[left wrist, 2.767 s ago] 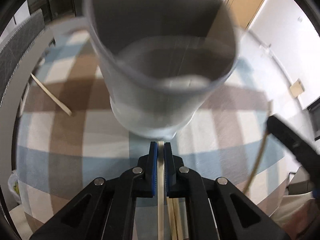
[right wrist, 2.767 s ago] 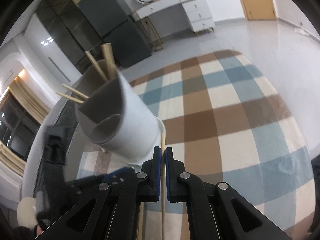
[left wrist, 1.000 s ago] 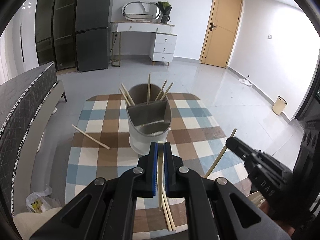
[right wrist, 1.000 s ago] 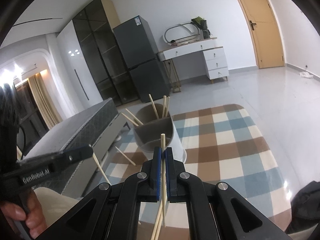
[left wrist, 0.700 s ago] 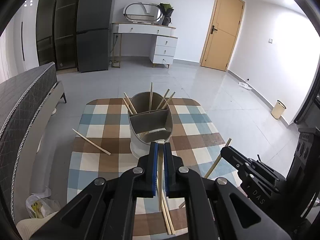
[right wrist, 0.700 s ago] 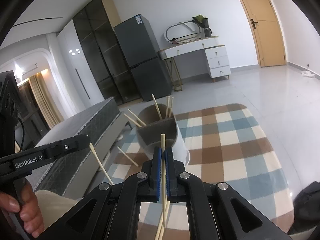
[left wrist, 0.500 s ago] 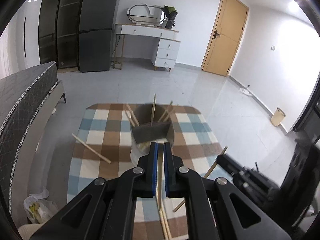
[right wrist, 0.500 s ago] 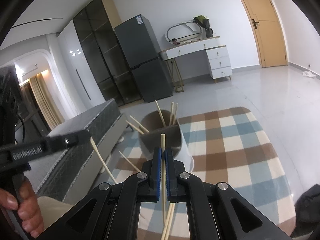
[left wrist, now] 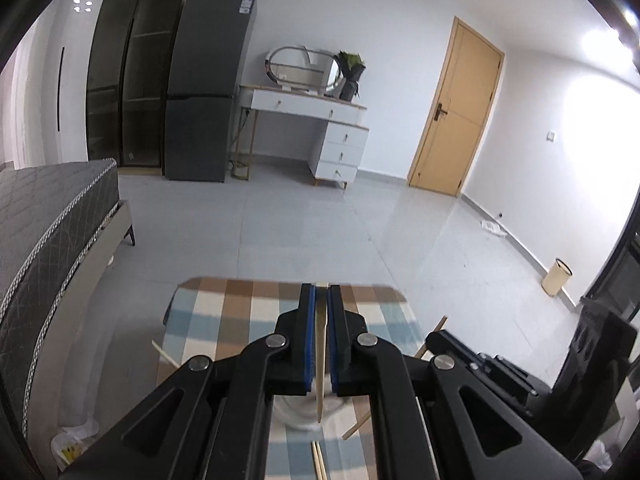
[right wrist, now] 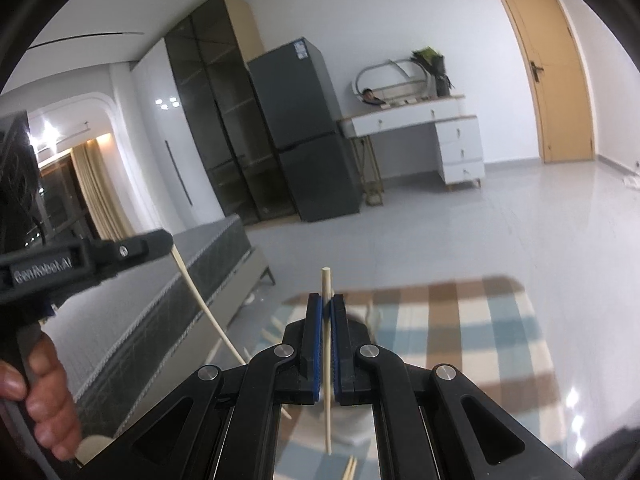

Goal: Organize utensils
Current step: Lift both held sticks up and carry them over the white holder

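Chopsticks, two in hand: we are gripping one in each gripper. Our left gripper point(left wrist: 321, 292) is clamping fully closed on a pale flat chopstick point(left wrist: 320, 376), which is running between the blue pads point(left wrist: 307, 340) and pointing down toward the white holder point(left wrist: 298, 410). Our right gripper point(right wrist: 327, 304) is likewise pinching shut on a round chopstick point(right wrist: 327, 360), whose blunt top is sticking up above the pads while its thin end is hanging below them.

Holder: in the left view we are seeing only a small part of its white base, mostly hidden behind the left gripper's fingers; in the right view it is blurred behind the right gripper. It is standing on the checked cloth point(left wrist: 240, 312) covering the worktop.

Loose chopsticks: two are lying side by side on the cloth point(left wrist: 319, 460) near the bottom edge of the left view, and another point(left wrist: 164, 354) is lying at the cloth's left side.

Cross views: the left view is catching our right gripper at lower right, its chopstick point(left wrist: 432, 334) slanting across. The right view is showing our left hand point(right wrist: 44, 392) around the left gripper's handle, with its chopstick point(right wrist: 208, 312) angling down and right.

Room: a dark fridge point(left wrist: 208, 92), a white dressing table point(left wrist: 312, 120), a wooden door point(left wrist: 456, 116), and a grey bed point(left wrist: 48, 216) are standing around the tiled floor point(left wrist: 320, 224).
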Motion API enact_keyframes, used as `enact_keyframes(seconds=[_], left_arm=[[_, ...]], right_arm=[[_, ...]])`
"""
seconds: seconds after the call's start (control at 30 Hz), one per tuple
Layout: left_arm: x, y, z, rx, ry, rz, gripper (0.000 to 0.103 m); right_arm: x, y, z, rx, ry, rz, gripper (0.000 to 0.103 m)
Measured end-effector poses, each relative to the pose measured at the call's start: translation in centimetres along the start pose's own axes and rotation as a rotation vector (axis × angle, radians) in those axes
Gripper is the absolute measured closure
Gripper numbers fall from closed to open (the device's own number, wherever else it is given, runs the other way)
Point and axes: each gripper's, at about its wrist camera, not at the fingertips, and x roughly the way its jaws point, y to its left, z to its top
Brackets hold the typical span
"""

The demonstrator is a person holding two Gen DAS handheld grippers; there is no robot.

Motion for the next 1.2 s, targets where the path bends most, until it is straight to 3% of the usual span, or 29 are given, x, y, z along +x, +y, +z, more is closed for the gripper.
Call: enact_keyframes(seconds=[0.2, 0.43, 0.83, 1.2], left_arm=[[1.6, 1.2, 1.8, -0.019, -0.036, 0.002, 0.102], [4.0, 2.5, 2.4, -0.078, -0.068, -0.003, 0.102], [7.8, 3.9, -0.6, -0.119, -0.042, -0.005, 0.102], [8.6, 3.5, -0.5, -0.127, 0.024, -0.016, 0.102]], right_arm=[[1.9, 0.5, 4.2, -0.026, -0.065, 0.006, 0.100], [4.8, 0.3, 5.8, -0.034, -0.109, -0.010, 0.100], [8.2, -0.8, 3.6, -0.031, -0.072, -0.016, 0.099], [8.3, -0.7, 1.6, -0.068, -0.032, 0.002, 0.099]])
